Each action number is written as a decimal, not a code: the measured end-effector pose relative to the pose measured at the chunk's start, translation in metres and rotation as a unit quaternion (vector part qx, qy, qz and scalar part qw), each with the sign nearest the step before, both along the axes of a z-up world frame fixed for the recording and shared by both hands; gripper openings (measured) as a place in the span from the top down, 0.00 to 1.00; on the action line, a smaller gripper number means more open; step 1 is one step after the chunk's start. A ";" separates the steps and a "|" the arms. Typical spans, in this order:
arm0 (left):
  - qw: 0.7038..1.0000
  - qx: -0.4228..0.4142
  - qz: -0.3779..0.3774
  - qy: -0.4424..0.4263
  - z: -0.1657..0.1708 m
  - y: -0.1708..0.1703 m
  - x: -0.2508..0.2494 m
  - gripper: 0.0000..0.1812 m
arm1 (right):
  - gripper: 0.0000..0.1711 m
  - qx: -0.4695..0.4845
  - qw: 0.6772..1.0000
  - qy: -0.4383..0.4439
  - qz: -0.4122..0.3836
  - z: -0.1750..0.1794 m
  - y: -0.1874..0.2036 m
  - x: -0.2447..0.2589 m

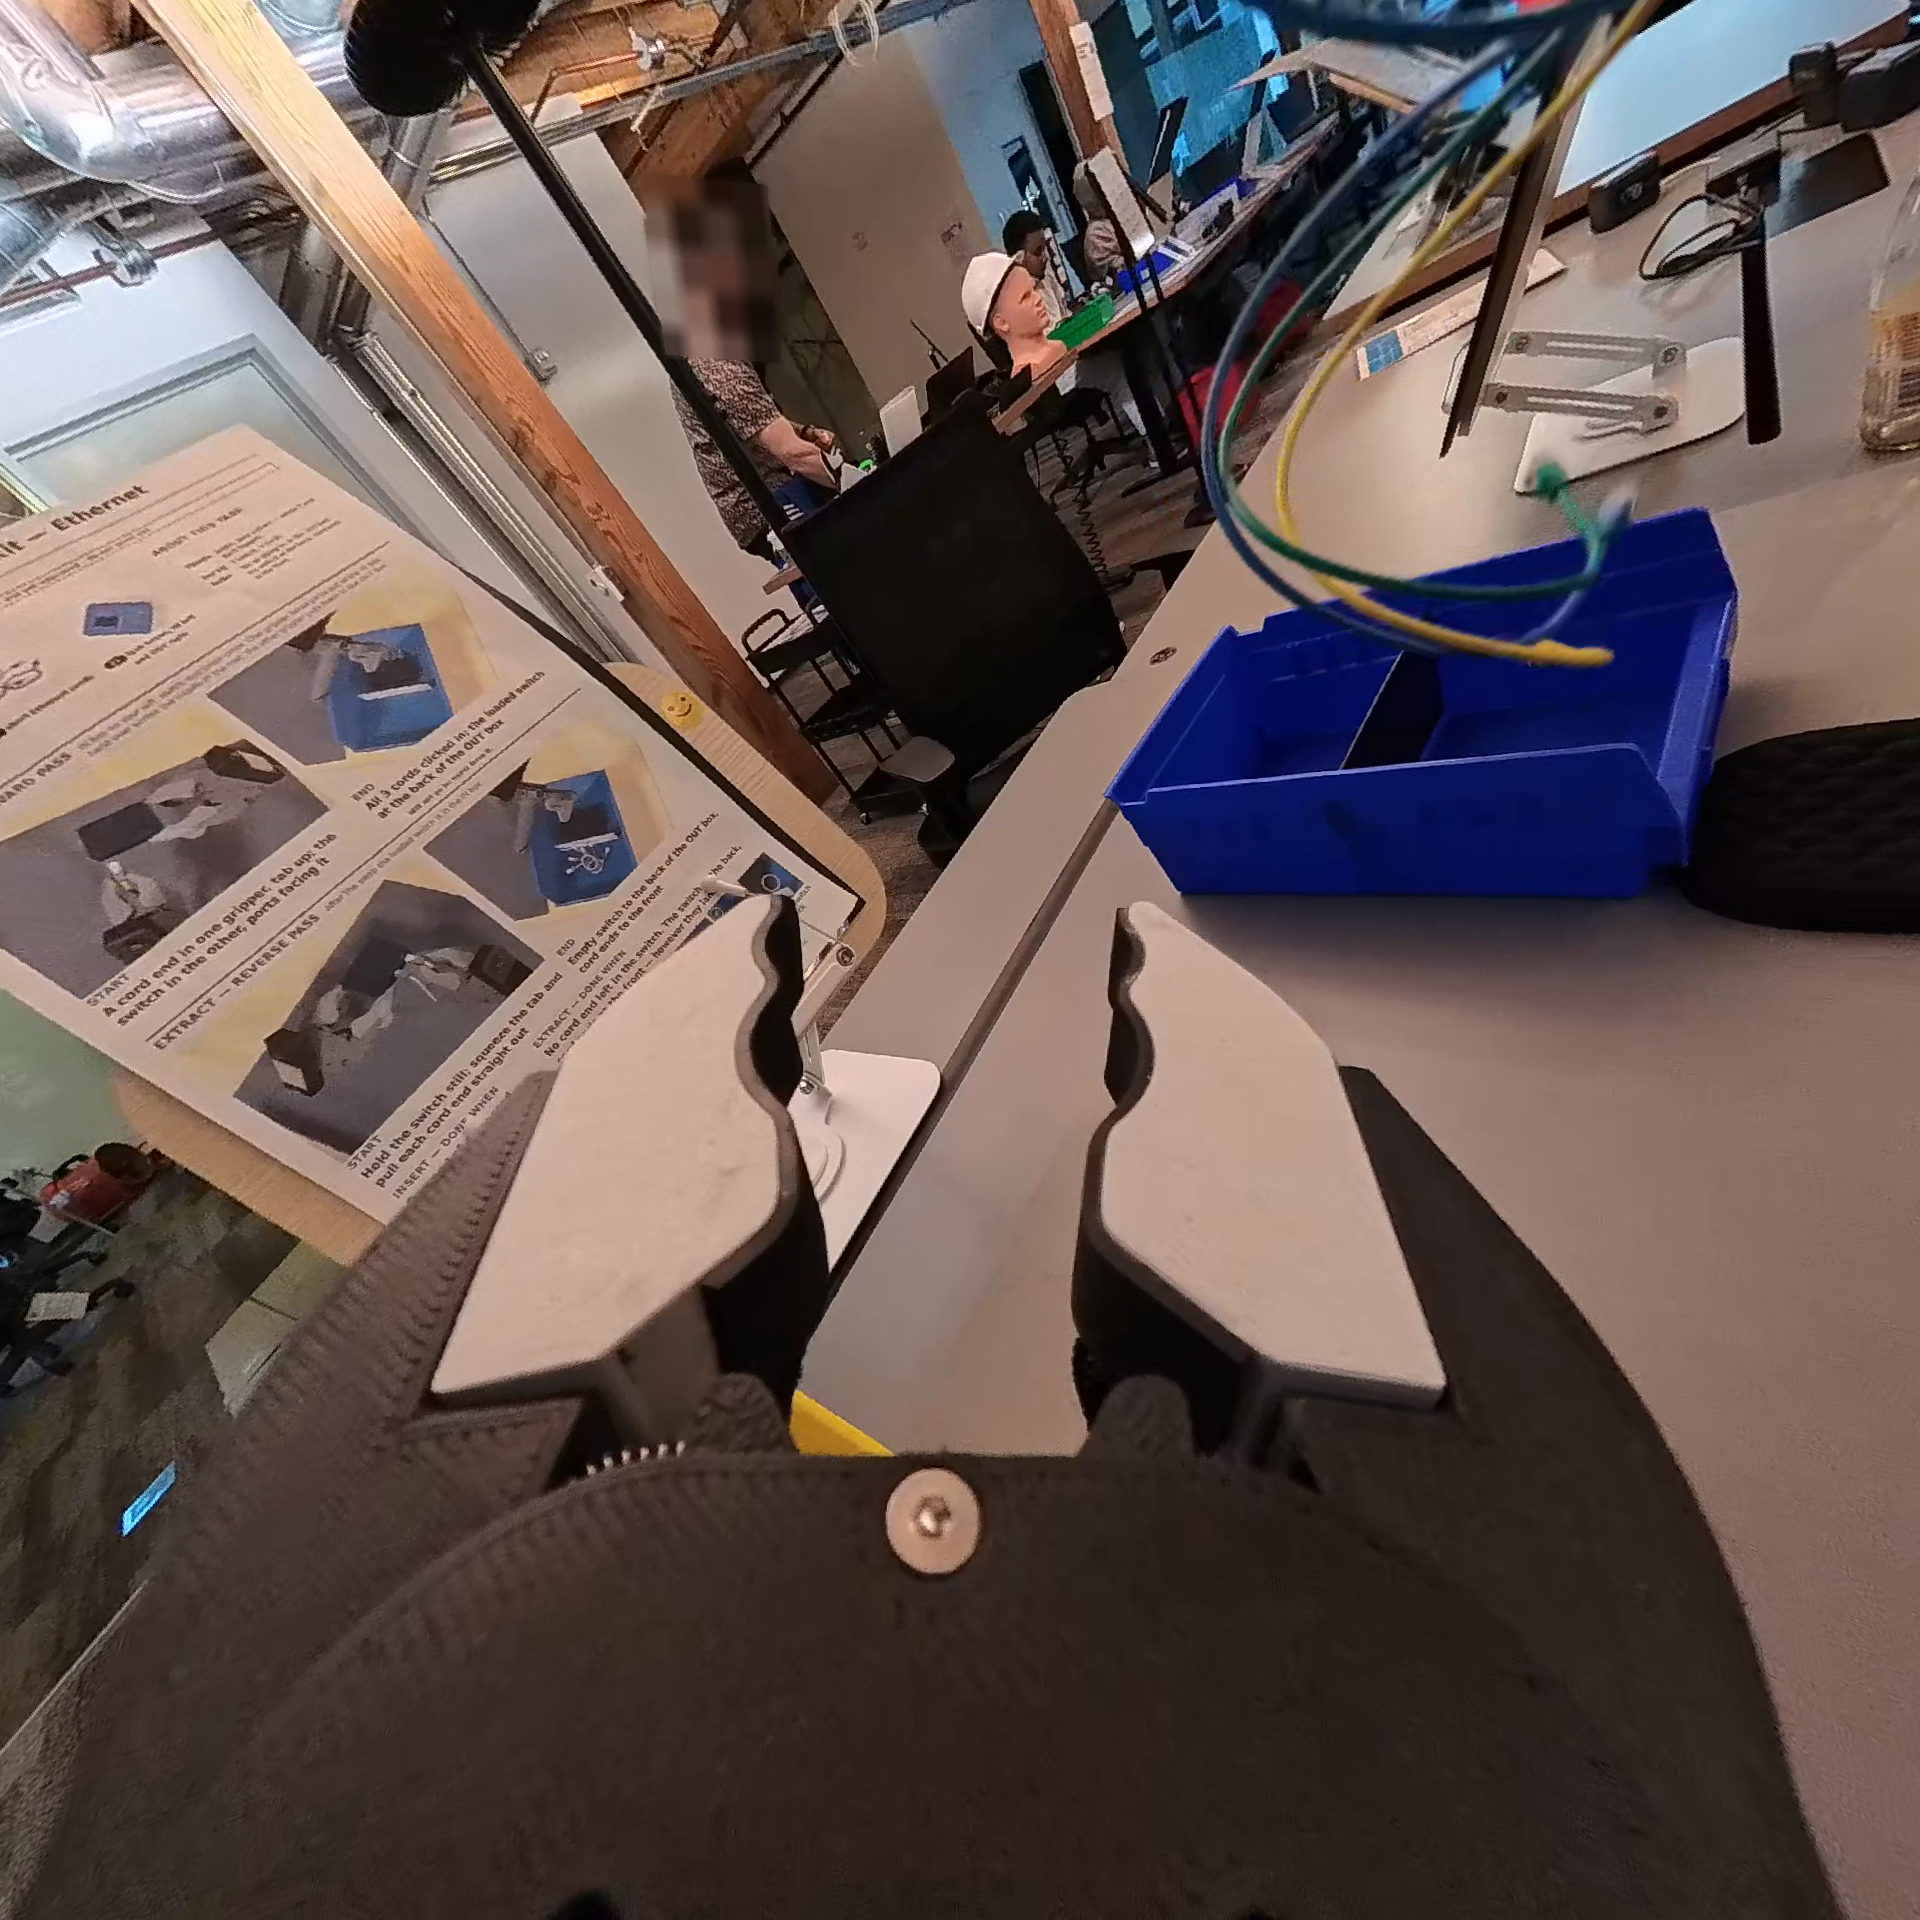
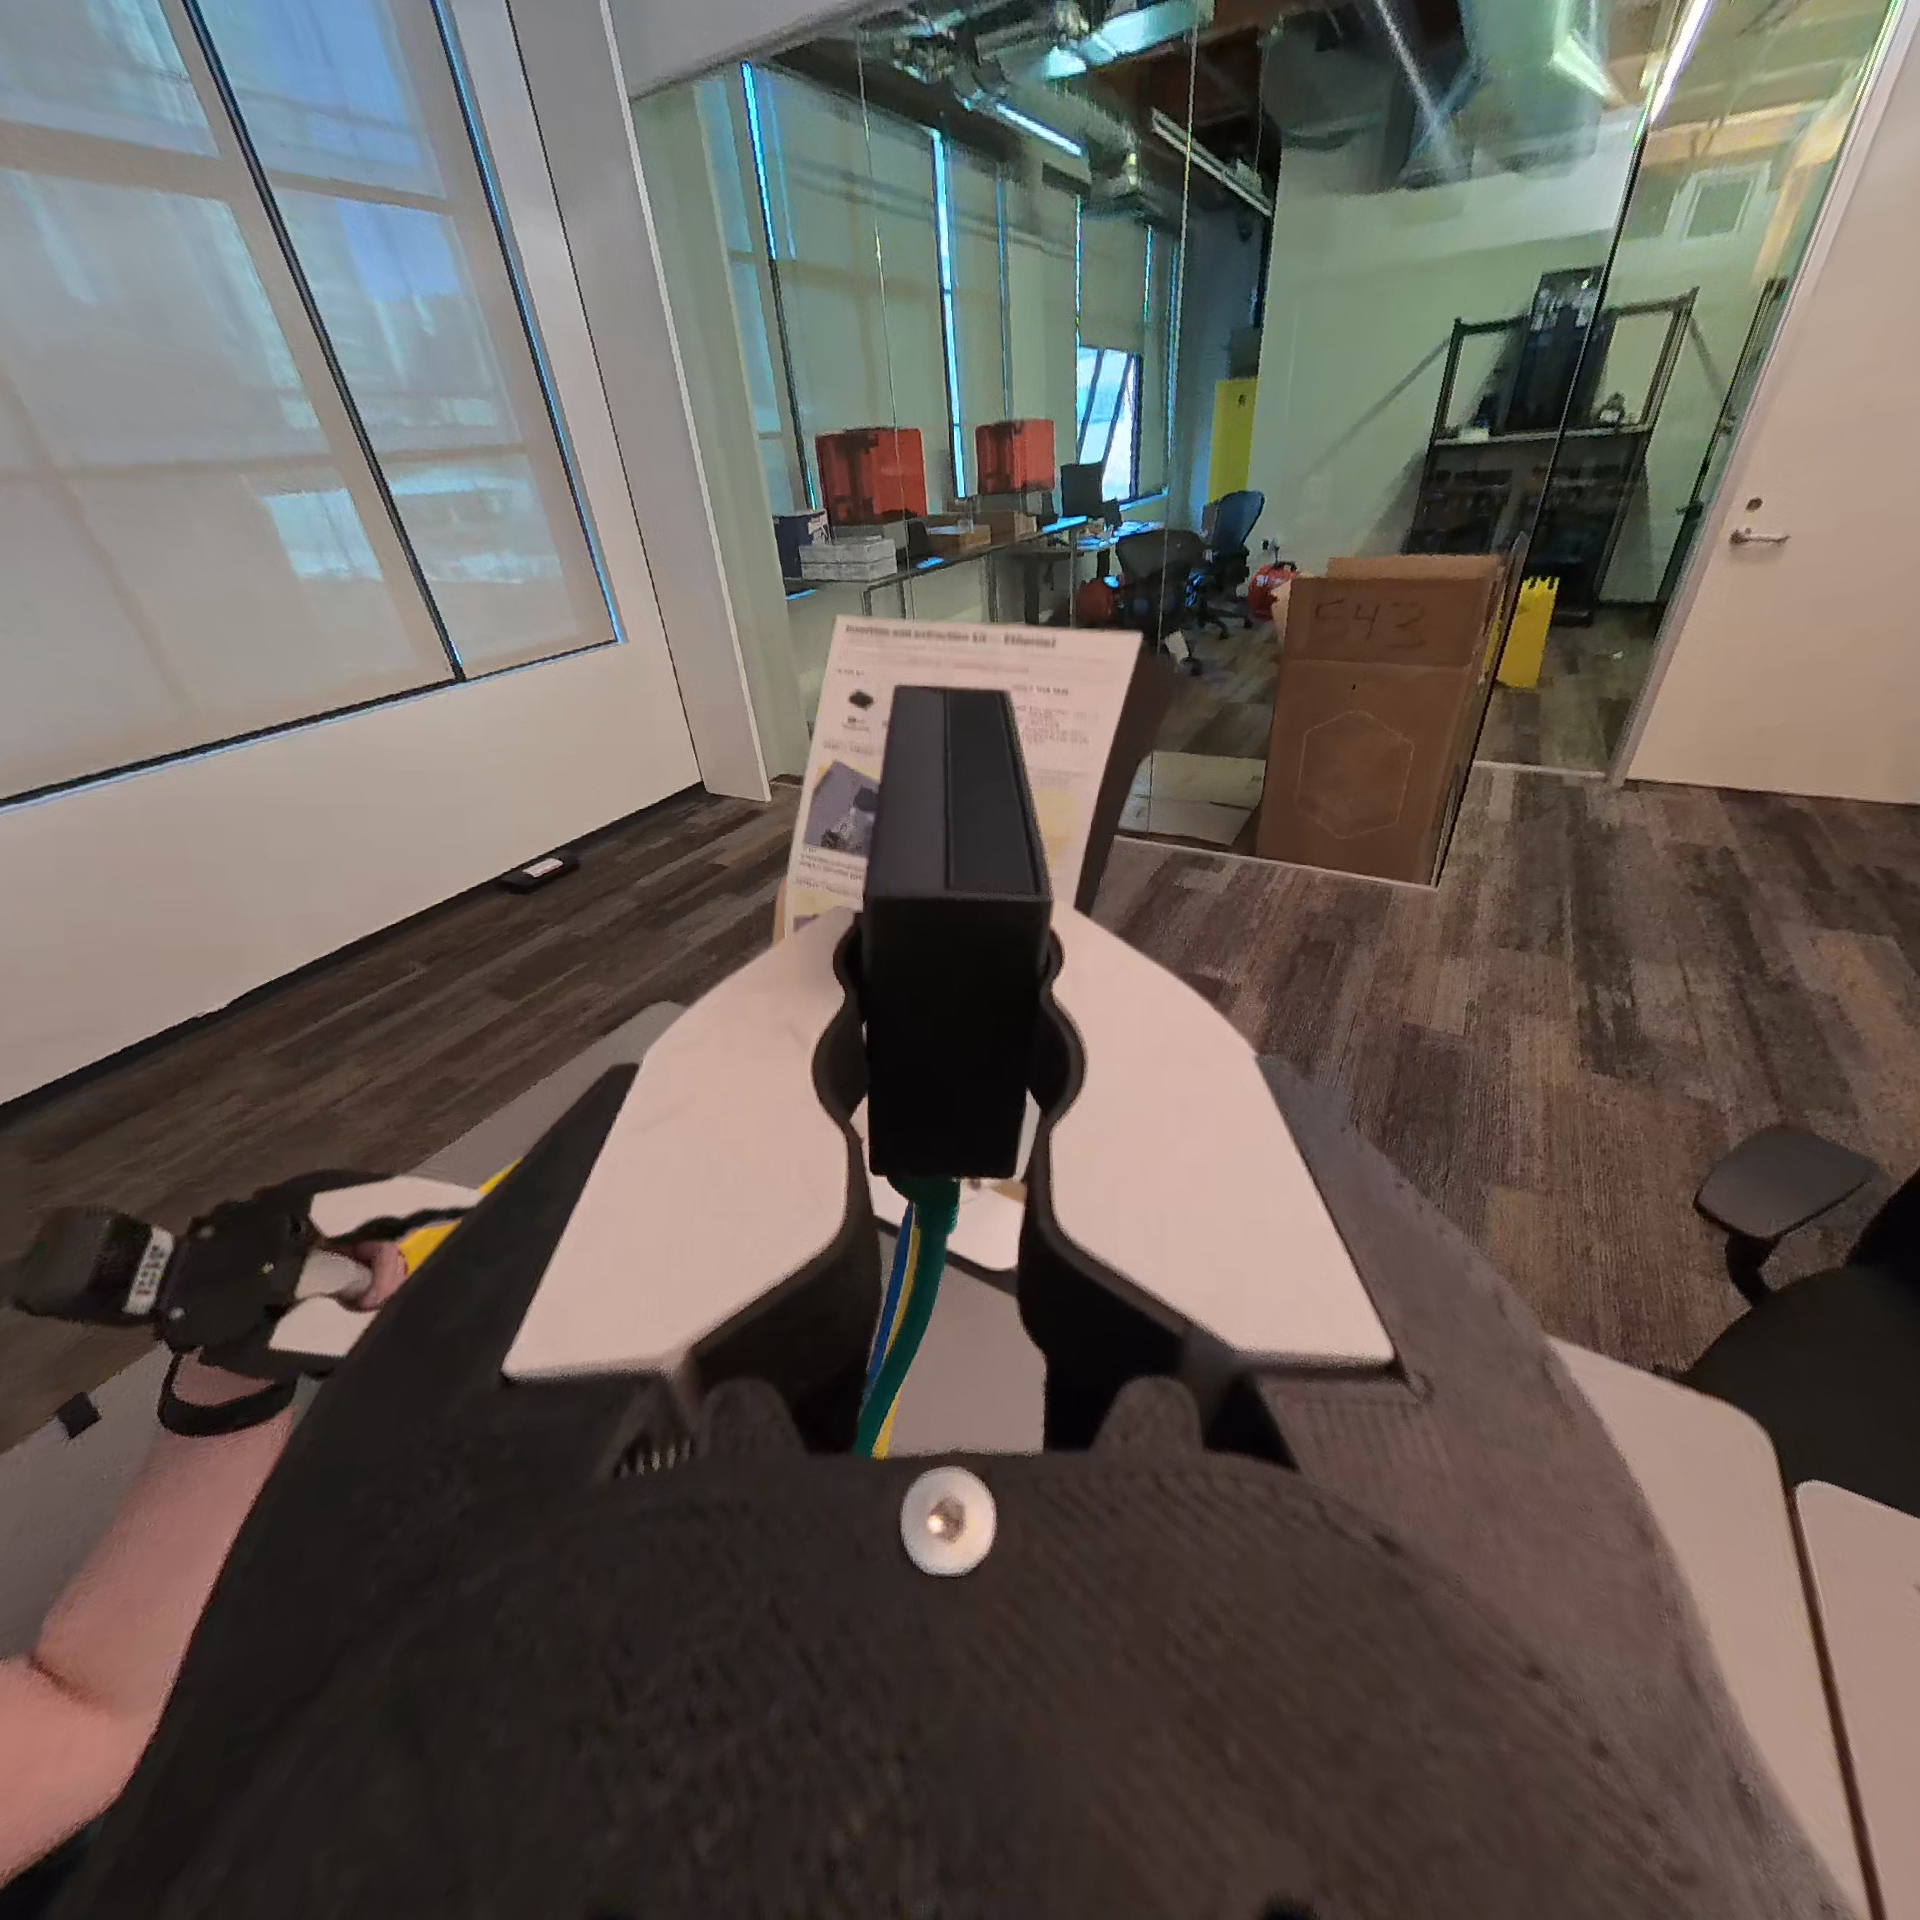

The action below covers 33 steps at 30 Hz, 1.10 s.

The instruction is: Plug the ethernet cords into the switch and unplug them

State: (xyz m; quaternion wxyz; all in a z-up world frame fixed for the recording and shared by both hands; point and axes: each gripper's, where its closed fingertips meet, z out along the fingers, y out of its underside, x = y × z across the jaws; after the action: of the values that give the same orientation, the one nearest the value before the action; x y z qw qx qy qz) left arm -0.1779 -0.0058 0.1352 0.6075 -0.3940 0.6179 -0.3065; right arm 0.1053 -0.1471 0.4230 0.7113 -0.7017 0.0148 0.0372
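My right gripper (image 2: 951, 961) is shut on a black box-shaped switch (image 2: 956, 831) and holds it upright in the air, above the table. Green, blue and yellow ethernet cords (image 2: 904, 1299) leave the switch's underside and drop between the fingers. In the left wrist view the same cords (image 1: 1283, 488) hang in loops from above the frame. Their free green end (image 1: 1558, 486) and yellow end (image 1: 1569, 655) dangle over a blue bin (image 1: 1434, 790). My left gripper (image 1: 948, 935) is open and empty, low over the grey table (image 1: 1455, 1195), short of the bin.
An instruction sheet on a stand (image 1: 312, 790) is at the table's left edge. A black textured object (image 1: 1818, 831) lies right of the bin, with a bottle (image 1: 1893, 343) and metal stands behind. A person's hand (image 2: 364, 1273) holds the left gripper's handle. An office chair (image 2: 1787, 1184) is at right. Some 45 cm of space lies between my two pairs of fingers.
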 end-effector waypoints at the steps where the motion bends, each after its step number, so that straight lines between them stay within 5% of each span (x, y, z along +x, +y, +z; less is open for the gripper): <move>1: 1.000 -0.001 0.000 0.000 0.000 0.000 0.000 0.69 | 0.83 -0.006 1.000 0.006 0.001 -0.009 0.001 0.003; 22: 1.000 0.004 -0.007 0.024 -0.011 -0.003 0.007 0.69 | 0.83 -0.181 0.975 0.112 0.067 -0.274 -0.009 0.027; 33: 0.999 0.008 -0.008 0.034 -0.016 -0.004 0.010 0.69 | 0.83 -0.145 0.980 -0.011 0.133 -0.315 0.001 0.025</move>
State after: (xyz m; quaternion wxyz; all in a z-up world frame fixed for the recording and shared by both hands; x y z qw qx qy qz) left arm -0.1676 -0.0095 0.1192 0.5866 -0.3939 0.6442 -0.2927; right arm 0.1304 -0.1460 0.1084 0.5909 -0.7935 -0.0812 0.1210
